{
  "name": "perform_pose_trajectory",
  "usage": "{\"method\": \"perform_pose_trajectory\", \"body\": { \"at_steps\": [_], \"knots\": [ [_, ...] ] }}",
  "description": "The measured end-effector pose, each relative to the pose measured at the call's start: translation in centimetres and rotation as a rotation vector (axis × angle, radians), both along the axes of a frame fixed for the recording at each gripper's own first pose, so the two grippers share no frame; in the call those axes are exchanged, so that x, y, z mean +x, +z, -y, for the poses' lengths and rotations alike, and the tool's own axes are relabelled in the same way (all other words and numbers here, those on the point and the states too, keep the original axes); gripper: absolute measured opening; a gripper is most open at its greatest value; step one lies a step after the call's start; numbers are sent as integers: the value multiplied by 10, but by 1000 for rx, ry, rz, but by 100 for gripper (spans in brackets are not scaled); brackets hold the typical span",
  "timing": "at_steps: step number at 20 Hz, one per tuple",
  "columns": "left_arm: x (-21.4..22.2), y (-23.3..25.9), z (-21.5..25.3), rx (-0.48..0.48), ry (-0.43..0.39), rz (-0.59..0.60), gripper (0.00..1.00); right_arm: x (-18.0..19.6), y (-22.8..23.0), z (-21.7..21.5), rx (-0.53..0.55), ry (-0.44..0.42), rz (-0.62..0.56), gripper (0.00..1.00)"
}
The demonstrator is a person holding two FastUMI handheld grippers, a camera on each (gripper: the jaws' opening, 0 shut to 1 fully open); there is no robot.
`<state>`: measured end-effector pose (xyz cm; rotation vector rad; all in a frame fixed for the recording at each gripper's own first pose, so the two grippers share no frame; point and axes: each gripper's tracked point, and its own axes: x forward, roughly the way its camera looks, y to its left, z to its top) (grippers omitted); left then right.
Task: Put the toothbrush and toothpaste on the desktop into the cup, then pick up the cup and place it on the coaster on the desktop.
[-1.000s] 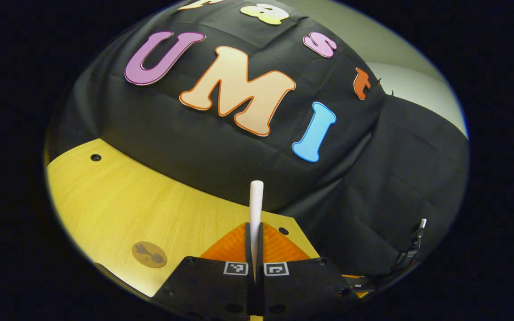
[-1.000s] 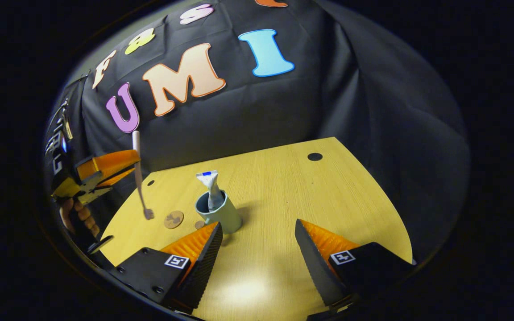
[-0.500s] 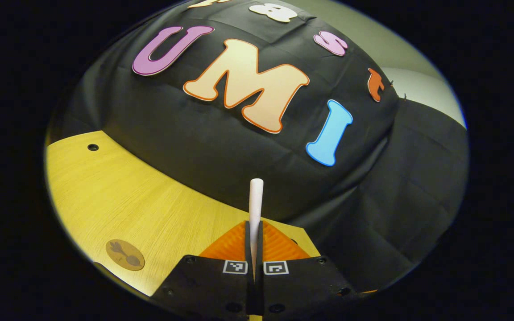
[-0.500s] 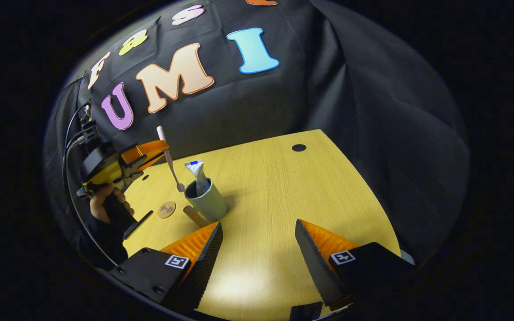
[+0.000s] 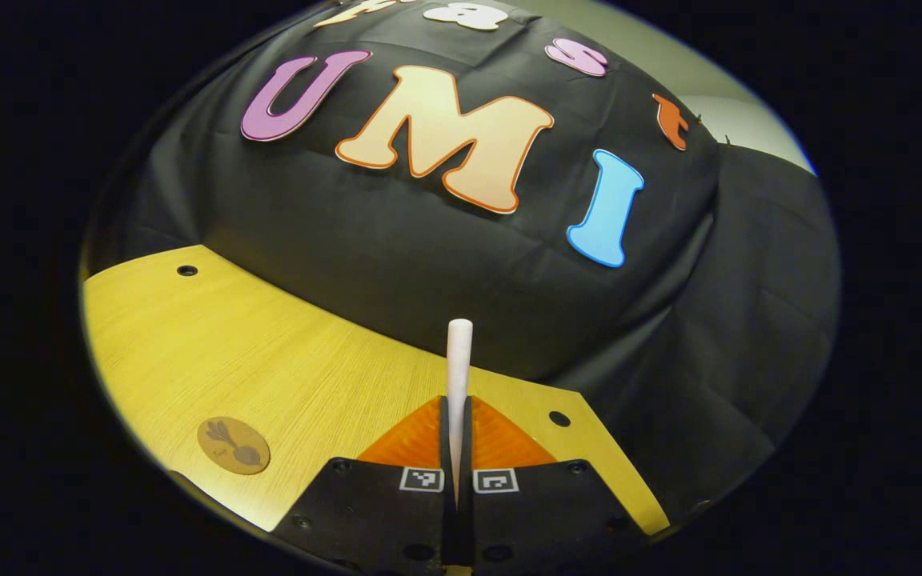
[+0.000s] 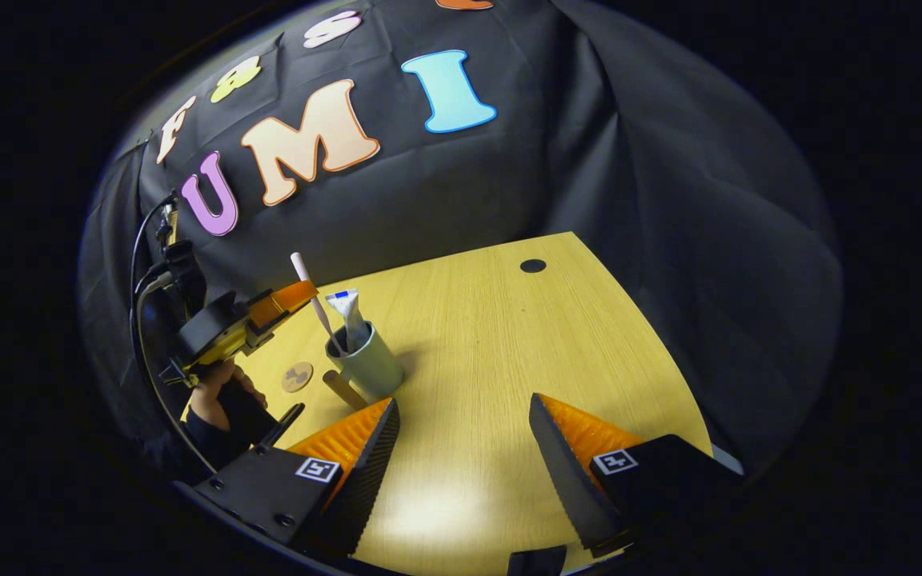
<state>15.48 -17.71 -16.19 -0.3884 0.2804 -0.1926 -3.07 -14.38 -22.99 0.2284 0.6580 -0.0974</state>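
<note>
In the left gripper view my left gripper (image 5: 457,406) is shut on the white toothbrush (image 5: 458,356), whose handle end sticks up past the fingertips. The right gripper view shows that left gripper (image 6: 294,294), held by a hand (image 6: 219,392), just left of the pale green cup (image 6: 366,366). The toothbrush (image 6: 310,296) slants down with its head at the cup's mouth, beside the toothpaste tube (image 6: 347,314) standing in the cup. The round brown coaster (image 6: 297,376) (image 5: 233,445) lies left of the cup. My right gripper (image 6: 465,436) is open and holds nothing, near the cup's right side.
The yellow wooden desktop (image 6: 509,352) has a cable hole (image 6: 532,265) at its far right and another hole (image 5: 186,270) at the far left. A short tan piece (image 6: 341,389) lies at the cup's foot. Cables (image 6: 149,272) trail behind the left gripper.
The left gripper has moved right and down towards the cup. The toothbrush has tilted, and its head has gone from above the table to the cup's mouth. The right gripper stays open.
</note>
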Motion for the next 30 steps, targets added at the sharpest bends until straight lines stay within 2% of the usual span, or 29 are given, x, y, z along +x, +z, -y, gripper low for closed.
{"method": "perform_pose_trajectory", "body": {
  "at_steps": [3,4,5,6,8,9,10,11,12,15,18,23,25,26,27,28,30],
  "knots": [
    [-14,-9,6,28,-19,-24,0,8,1,-4,13,23,6,98],
    [-19,-13,8,35,-23,-34,0,11,2,-6,14,35,8,94],
    [-24,-17,10,45,-29,-44,0,12,3,-8,14,48,8,98],
    [-29,-21,13,48,-37,-55,0,13,4,-10,18,62,8,94],
    [-38,-27,19,52,-59,-82,2,17,6,-16,29,87,10,94],
    [-42,-29,22,54,-74,-92,4,20,6,-21,36,101,8,98],
    [-46,-28,23,59,-82,-93,6,23,7,-26,43,117,4,94],
    [-50,-26,23,71,-86,-91,12,26,7,-31,49,135,-3,98],
    [-53,-25,19,90,-83,-90,24,30,8,-36,51,155,-5,98],
    [-66,-21,2,140,-59,-88,91,43,9,-54,46,212,-50,99],
    [-84,-14,-26,169,-49,-74,95,52,1,-80,48,270,-166,99],
    [-116,-5,-103,275,-32,-65,95,66,-23,-126,9,327,-367,99],
    [-124,-4,-138,306,-10,-71,95,75,-36,-142,11,322,-426,99],
    [-128,-4,-153,320,2,-75,95,80,-42,-149,20,313,-456,94],
    [-131,-2,-169,332,19,-75,95,84,-52,-154,19,307,-491,94],
    [-134,-3,-181,338,32,-80,95,88,-63,-156,9,296,-522,99],
    [-141,-8,-204,341,46,-104,95,97,-84,-156,-26,277,-572,99]
  ]
}}
